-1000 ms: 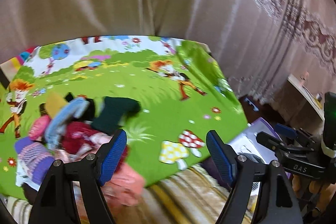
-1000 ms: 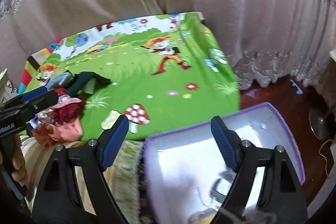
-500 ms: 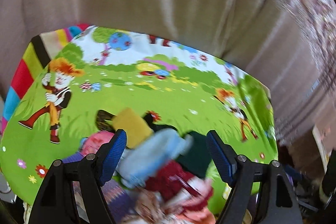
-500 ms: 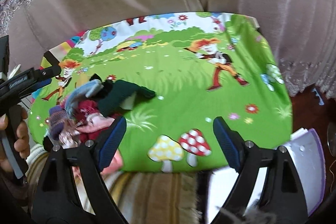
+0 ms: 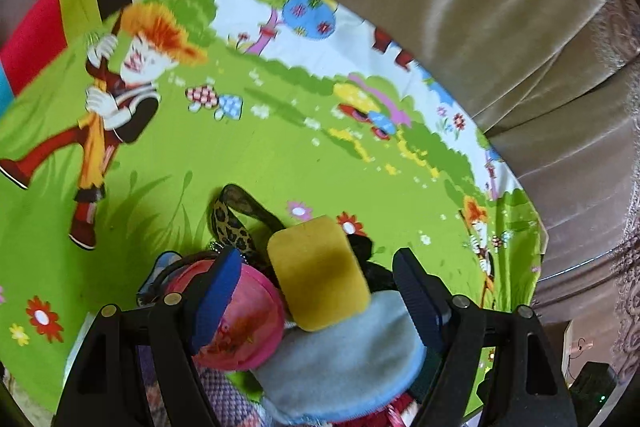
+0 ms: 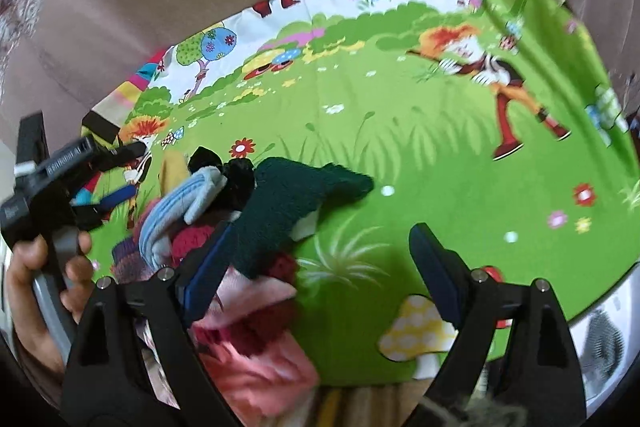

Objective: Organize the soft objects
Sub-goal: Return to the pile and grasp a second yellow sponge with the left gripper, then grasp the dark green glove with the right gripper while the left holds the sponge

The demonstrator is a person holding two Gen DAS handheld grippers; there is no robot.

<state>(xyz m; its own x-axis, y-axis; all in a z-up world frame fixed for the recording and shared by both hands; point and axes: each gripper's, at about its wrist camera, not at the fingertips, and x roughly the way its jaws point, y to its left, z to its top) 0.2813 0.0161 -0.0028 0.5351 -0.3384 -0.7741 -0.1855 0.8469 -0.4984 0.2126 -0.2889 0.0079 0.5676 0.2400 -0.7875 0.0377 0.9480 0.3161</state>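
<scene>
A heap of soft items lies on a cartoon-print green sheet point(image 5: 280, 155). In the left wrist view my left gripper point(image 5: 316, 291) is open over it, its fingers on either side of a yellow sponge-like block point(image 5: 318, 273), a pink pouch point(image 5: 244, 319) and a light blue cloth point(image 5: 344, 359). In the right wrist view my right gripper point(image 6: 324, 267) is open and empty just above a dark green sock point(image 6: 288, 203); a pink garment point(image 6: 256, 339) lies below it, and the blue cloth point(image 6: 180, 203) is to the left. The left gripper point(image 6: 116, 171) shows at far left.
Beige curtains point(image 5: 480, 7) hang behind the sheet. A leopard-print strap point(image 5: 232, 223) and a black fuzzy item point(image 6: 236, 179) lie in the heap. A silver bin point(image 6: 604, 339) with a purple rim sits at the lower right past the sheet's edge.
Both grippers have swung left from the bin side toward the heap and moved closer. The left gripper now hovers directly over the yellow block, the right over the green sock.
</scene>
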